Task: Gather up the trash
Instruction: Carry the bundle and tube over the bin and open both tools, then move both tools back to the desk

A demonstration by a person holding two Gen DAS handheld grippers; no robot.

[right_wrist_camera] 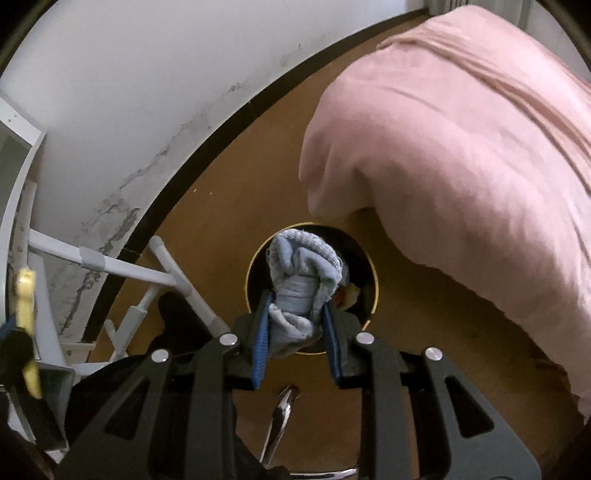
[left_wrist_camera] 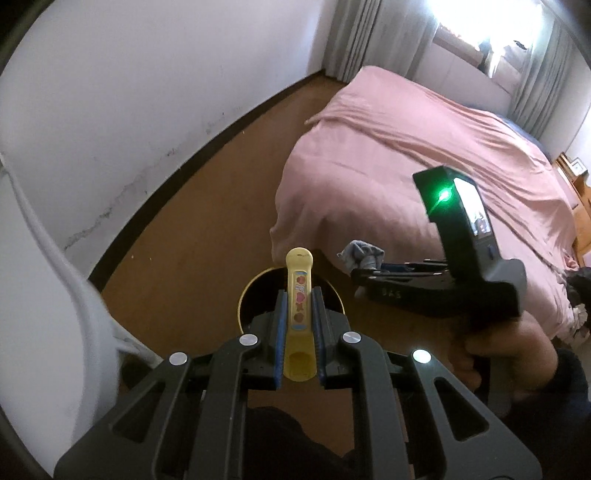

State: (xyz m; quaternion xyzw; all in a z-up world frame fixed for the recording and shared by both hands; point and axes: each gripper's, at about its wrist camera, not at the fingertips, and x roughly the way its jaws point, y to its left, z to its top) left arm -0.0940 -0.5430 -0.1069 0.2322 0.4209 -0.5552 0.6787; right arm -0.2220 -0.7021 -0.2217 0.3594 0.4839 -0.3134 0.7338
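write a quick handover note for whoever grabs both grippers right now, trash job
Left gripper: shut on yellow tube, held over the bin.
Right gripper: shut on bunched blue-grey cloth, held above the bin mouth.
Bin stands on the floor by the pink bed; some trash already lies inside.
Done: both items picked up.
Left: release both into the bin.

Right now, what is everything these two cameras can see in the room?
Yellow tube: one, held in the left claw over the bin.
Grey-blue sock: one, bunched, held in the right claw over the bin.
Bin: one, dark with gold rim, on the floor beside the bed.
Bed: one, pink cover.
Floor: brown.
Wall: white, scuffed.
Curtains: grey, by the window.
White frame: left, near the wall.
Hand: one, gripping the right claw's handle.
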